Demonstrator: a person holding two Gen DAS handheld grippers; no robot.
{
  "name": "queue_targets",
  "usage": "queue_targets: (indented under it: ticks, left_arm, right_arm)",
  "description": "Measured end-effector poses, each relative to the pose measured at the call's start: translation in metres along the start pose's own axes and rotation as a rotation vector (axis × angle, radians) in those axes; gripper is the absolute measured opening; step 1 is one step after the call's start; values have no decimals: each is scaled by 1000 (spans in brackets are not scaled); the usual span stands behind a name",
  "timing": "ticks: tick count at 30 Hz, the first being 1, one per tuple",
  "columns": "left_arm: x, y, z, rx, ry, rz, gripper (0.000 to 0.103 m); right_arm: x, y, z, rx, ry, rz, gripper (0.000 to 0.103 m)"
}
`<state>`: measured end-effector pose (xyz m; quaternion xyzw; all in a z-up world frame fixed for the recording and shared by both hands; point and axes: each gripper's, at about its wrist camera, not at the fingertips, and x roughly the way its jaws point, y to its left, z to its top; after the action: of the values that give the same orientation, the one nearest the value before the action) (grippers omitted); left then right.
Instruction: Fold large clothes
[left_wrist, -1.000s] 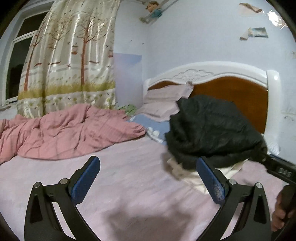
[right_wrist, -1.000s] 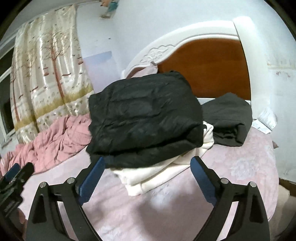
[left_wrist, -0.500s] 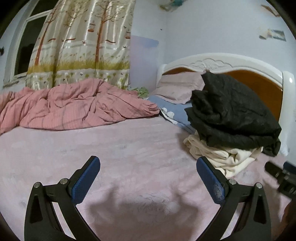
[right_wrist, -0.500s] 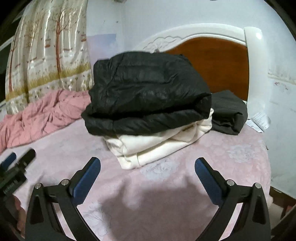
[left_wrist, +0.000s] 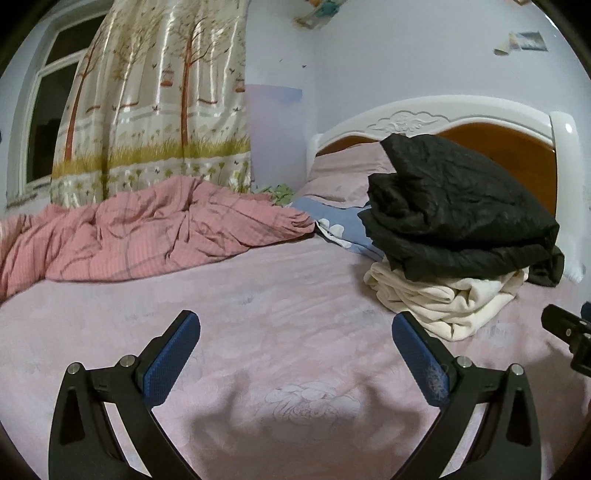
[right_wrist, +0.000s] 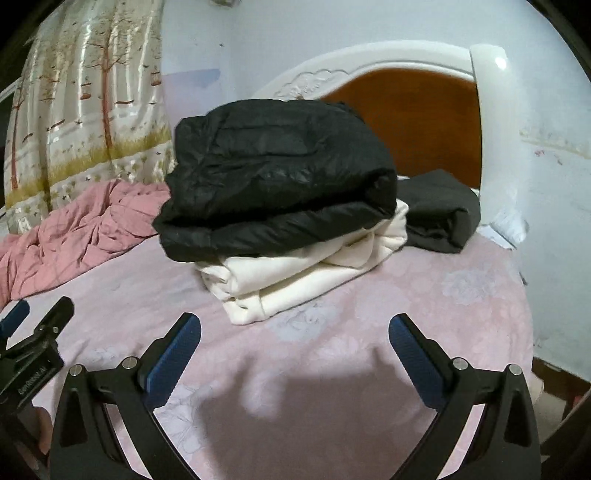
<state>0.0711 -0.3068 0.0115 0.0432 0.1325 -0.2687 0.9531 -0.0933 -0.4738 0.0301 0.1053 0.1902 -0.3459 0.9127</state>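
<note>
Folding appears finished: the black puffer jacket (right_wrist: 277, 173) is stacked ahead of both wide-open, empty grippers (left_wrist: 295, 350) (right_wrist: 294, 349); another garment must be fetched.

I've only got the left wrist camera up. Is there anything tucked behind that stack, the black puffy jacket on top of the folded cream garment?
Observer: Yes. The right wrist view shows a second folded dark fabric garment lying on the pink floral bedsheet. It sits close beside the folded cream garment, on the headboard side, lower than the black puffy jacket.
Operator: I only see a sliver of the right gripper. Is it holding something?
Observer: No. The right gripper is open, jaws wide apart with only bare sheet between them, just in front of the stack.
</note>
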Motion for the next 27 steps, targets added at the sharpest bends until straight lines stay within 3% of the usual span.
queue_targets:
  ticks: [7,17,27]
  left_arm:
    - [-5,-4,0,20,-25,2,103]
    - [-7,-6,1,30,-23,-1,103]
    - [-9,-12,2,55,-37,-3,103]
  right_arm:
    - [6,6,0,-31,26,-5,103]
    - [-5,16,2,-88,-66,0,103]
    - [-7,15,3,-86,-77,-4,103]
